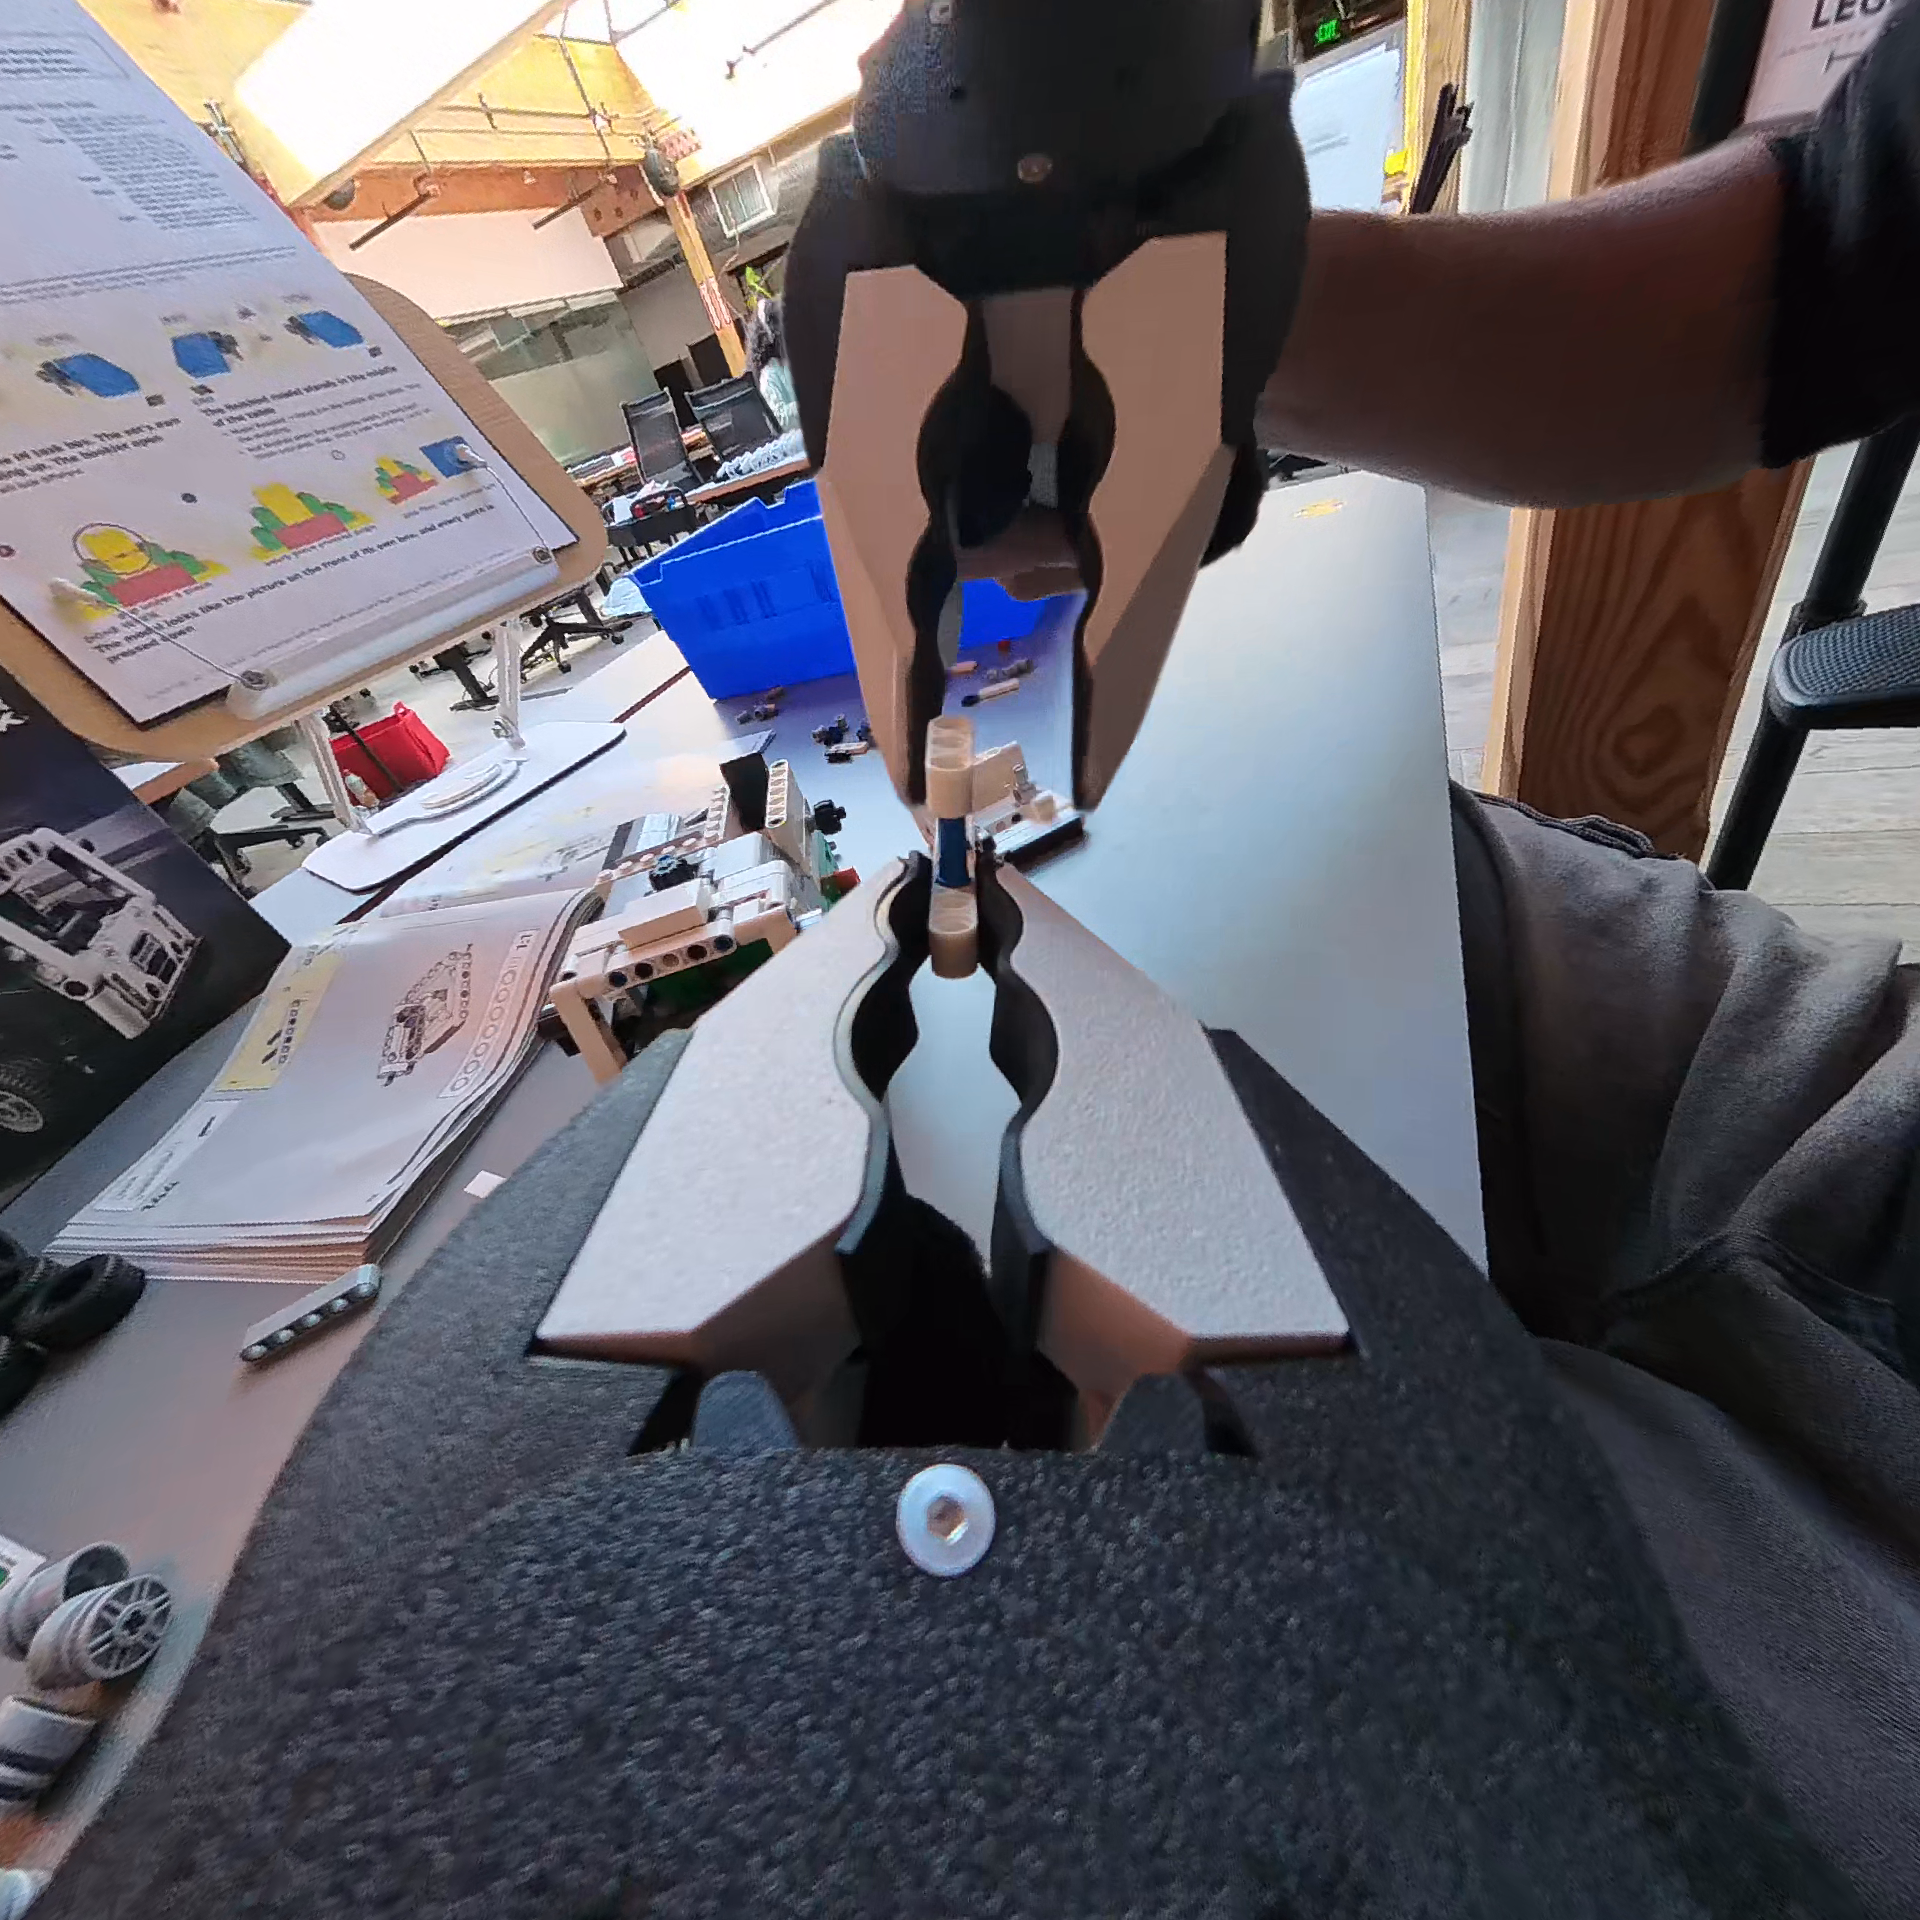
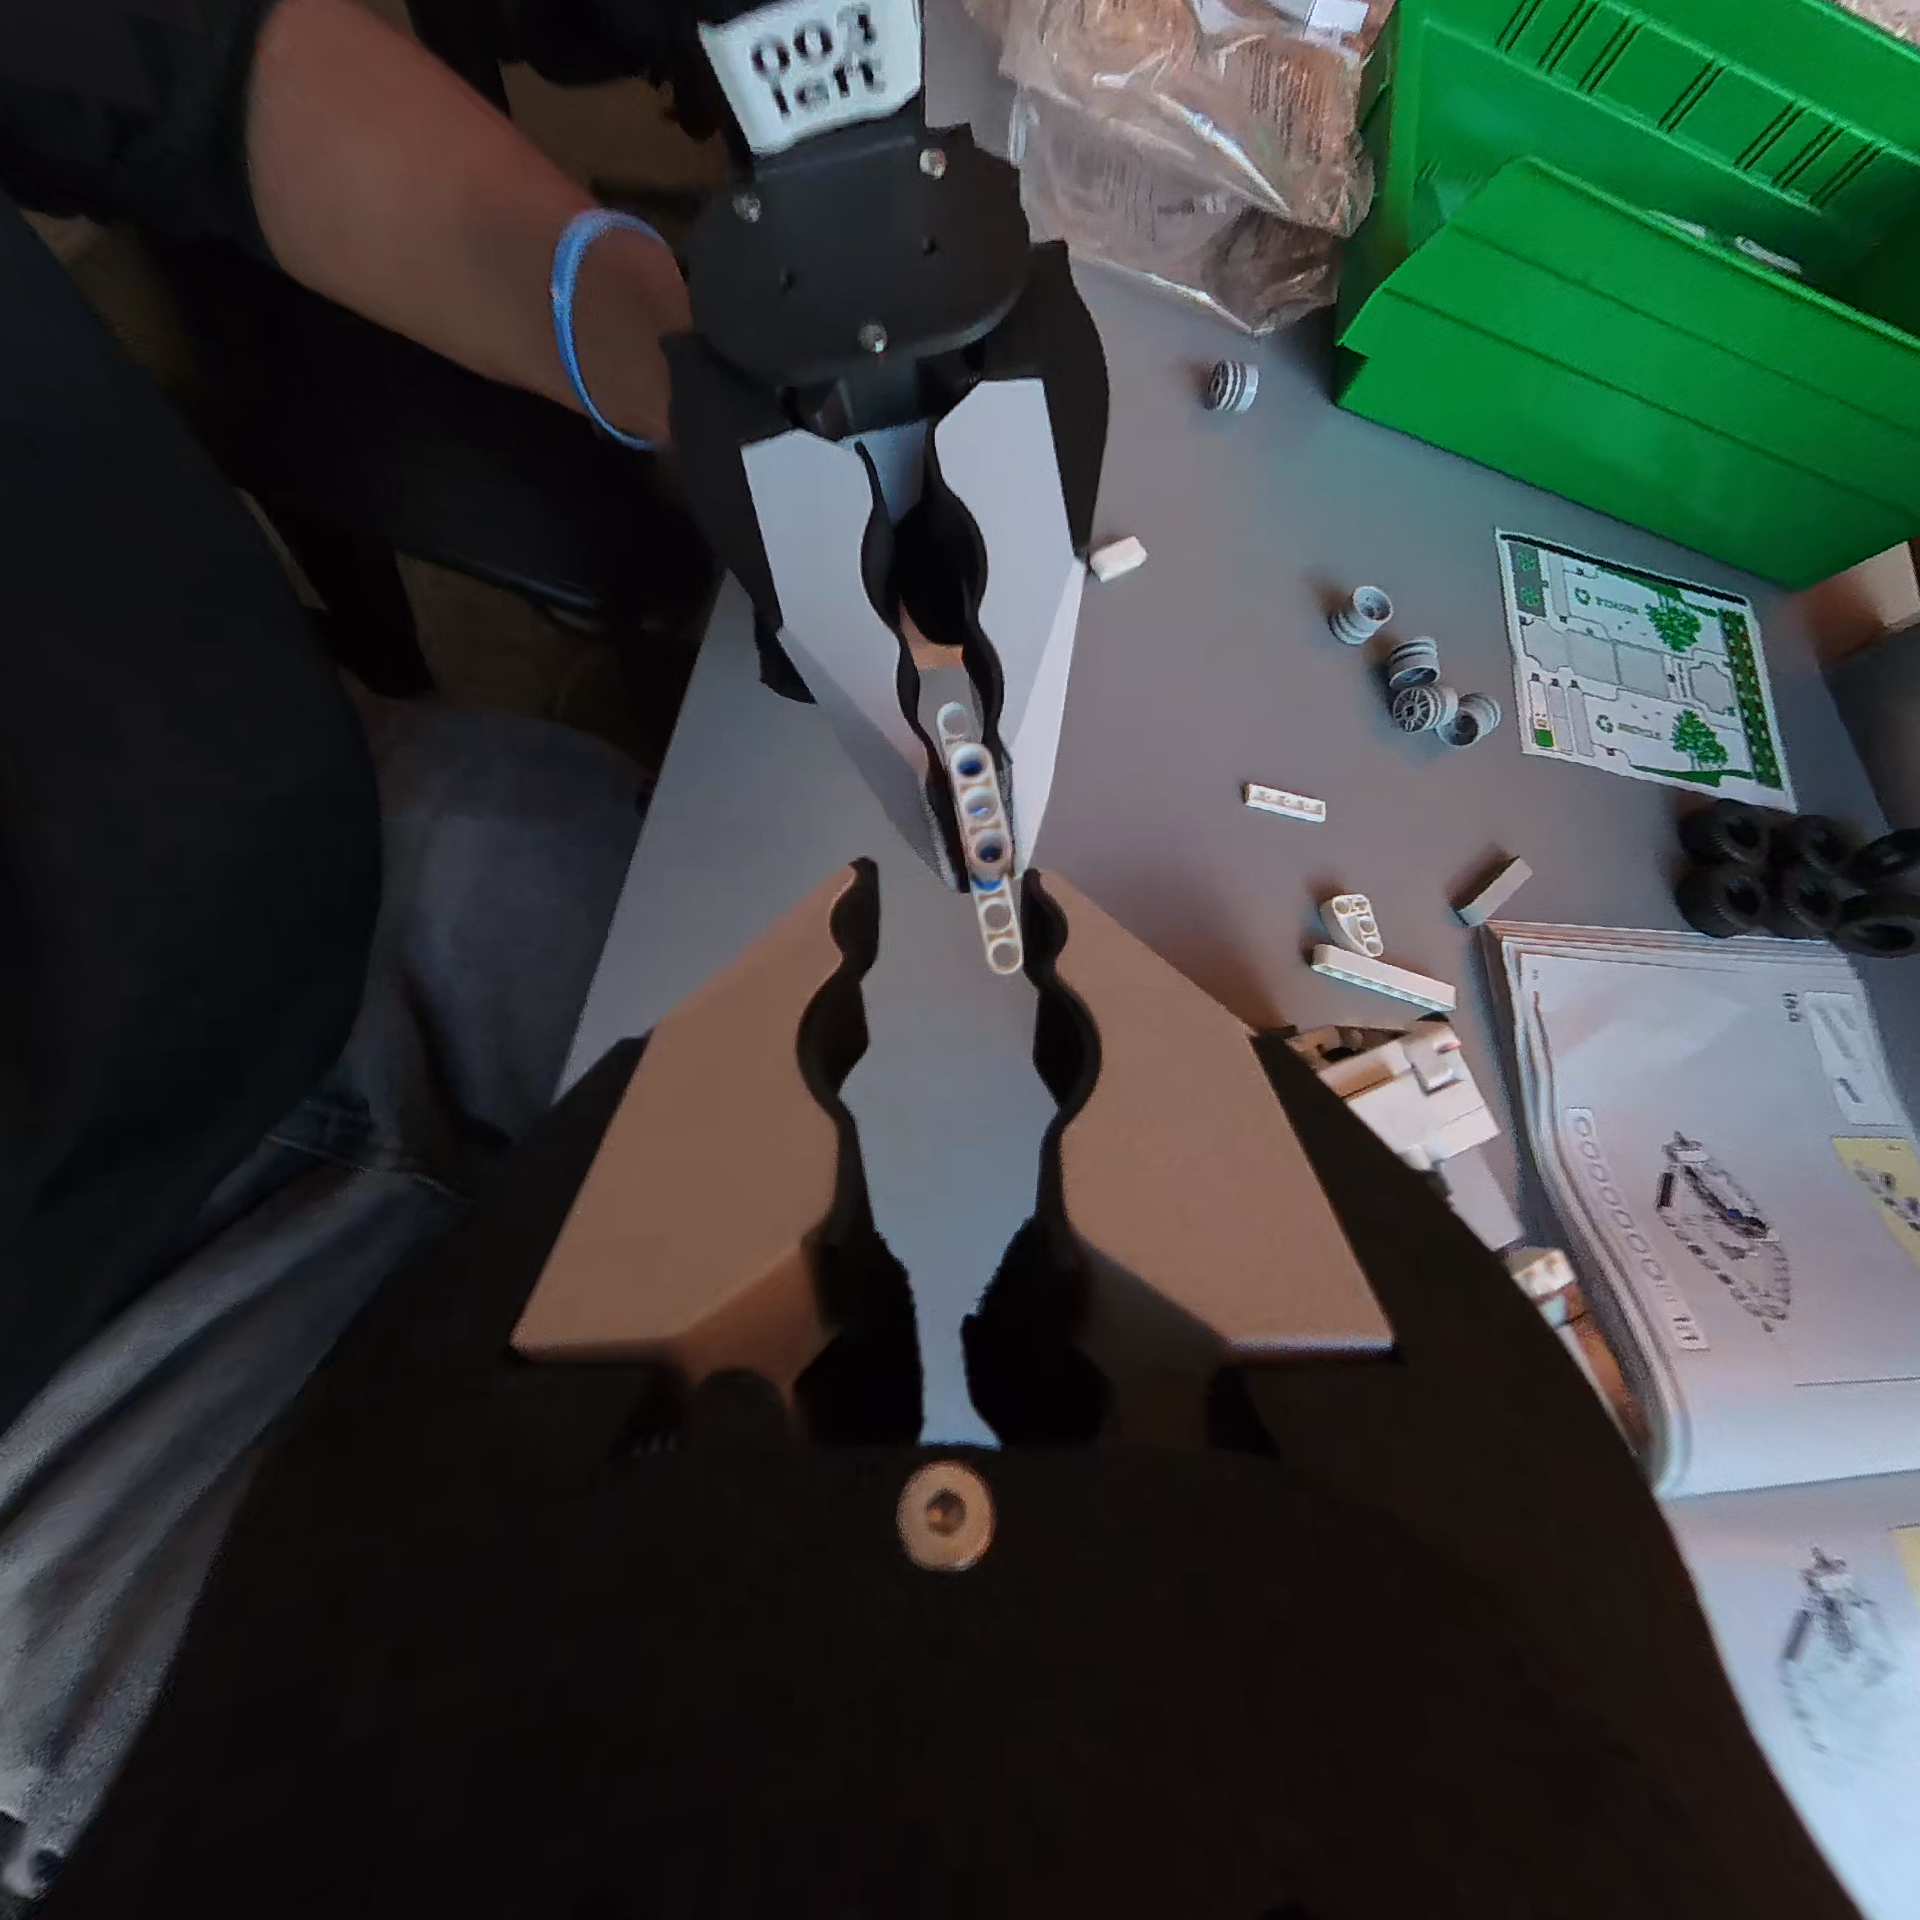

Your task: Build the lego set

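Note:
My left gripper (image 1: 951,894) is shut on a white holed beam (image 1: 951,940) and holds it above the grey table (image 1: 1247,831). A blue pin (image 1: 951,862) sticks out of this beam toward a second white beam (image 1: 951,764). My right gripper (image 1: 1003,800) points at it from the far side. In the right wrist view my right gripper (image 2: 945,883) is open, and the second beam (image 2: 1000,930) lies between its fingers against the right one. My left gripper (image 2: 982,852) faces it with the first beam (image 2: 971,790), which has blue pins in its holes.
A part-built white model (image 1: 707,914) and an open instruction booklet (image 1: 364,1091) lie to the left. A blue bin (image 1: 748,603) stands behind. Green bins (image 2: 1662,260), grey wheel hubs (image 2: 1423,696), black tyres (image 2: 1808,883), a sticker sheet (image 2: 1642,665) and loose beams (image 2: 1382,977) are spread on the table. Left and right tips are no more than a few centimetres apart.

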`<state>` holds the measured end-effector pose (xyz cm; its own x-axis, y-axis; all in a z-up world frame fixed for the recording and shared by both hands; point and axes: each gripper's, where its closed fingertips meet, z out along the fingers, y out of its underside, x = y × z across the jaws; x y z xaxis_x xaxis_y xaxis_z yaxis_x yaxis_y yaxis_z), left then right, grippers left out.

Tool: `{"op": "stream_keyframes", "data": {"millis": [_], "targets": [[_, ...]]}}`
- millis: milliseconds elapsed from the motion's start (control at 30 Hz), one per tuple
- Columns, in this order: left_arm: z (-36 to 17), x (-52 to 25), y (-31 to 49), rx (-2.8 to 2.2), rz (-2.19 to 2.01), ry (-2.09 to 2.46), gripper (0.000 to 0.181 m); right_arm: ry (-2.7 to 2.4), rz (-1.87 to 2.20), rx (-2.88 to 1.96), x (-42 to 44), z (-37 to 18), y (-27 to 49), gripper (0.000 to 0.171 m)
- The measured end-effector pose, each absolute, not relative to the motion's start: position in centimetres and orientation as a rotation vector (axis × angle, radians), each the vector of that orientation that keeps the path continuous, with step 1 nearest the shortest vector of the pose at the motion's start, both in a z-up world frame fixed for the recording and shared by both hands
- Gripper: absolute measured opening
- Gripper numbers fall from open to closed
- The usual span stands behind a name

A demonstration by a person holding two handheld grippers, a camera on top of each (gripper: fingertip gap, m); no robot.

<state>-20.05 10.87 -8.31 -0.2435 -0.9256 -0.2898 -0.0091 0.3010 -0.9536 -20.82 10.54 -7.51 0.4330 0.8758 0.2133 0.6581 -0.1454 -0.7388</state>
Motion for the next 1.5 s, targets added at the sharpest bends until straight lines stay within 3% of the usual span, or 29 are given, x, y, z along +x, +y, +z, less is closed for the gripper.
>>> {"op": "stream_keyframes", "data": {"millis": [67, 200, 367, 533, 900, 1467, 1500], "targets": [[-7.9, -20.2, 10.9, -0.859, -1.1, 1.519, 0.007, -1.186, 0.451, -1.887, -20.5, -6.6, 10.2, 0.034], [-6.8, -20.5, 10.6, -0.74, -1.015, 1.455, 0.007, -0.685, 0.925, -1.898, -20.3, -5.1, 10.1, 0.066], [-6.4, -20.7, 9.8, -0.637, -0.94, 1.441, 0.007, -0.323, 1.303, -1.784, -22.0, -5.8, 10.0, 0.076], [-6.7, -20.7, 8.9, -0.569, -0.884, 1.46, 0.006, -0.238, 1.565, -1.684, -22.8, -5.8, 9.5, 0.061], [-7.0, -20.7, 8.4, -0.53, -0.846, 1.474, 0.007, -0.275, 1.603, -1.651, -23.6, -5.8, 8.8, 0.036], [-6.6, -20.8, 8.0, -0.506, -0.848, 1.456, 0.007, -0.346, 1.645, -1.554, -23.8, -5.8, 7.9, 0.034], [-6.6, -20.8, 7.8, -0.497, -0.856, 1.453, 0.007, -0.348, 1.643, -1.555, -23.8, -5.9, 7.9, 0.026]]}}
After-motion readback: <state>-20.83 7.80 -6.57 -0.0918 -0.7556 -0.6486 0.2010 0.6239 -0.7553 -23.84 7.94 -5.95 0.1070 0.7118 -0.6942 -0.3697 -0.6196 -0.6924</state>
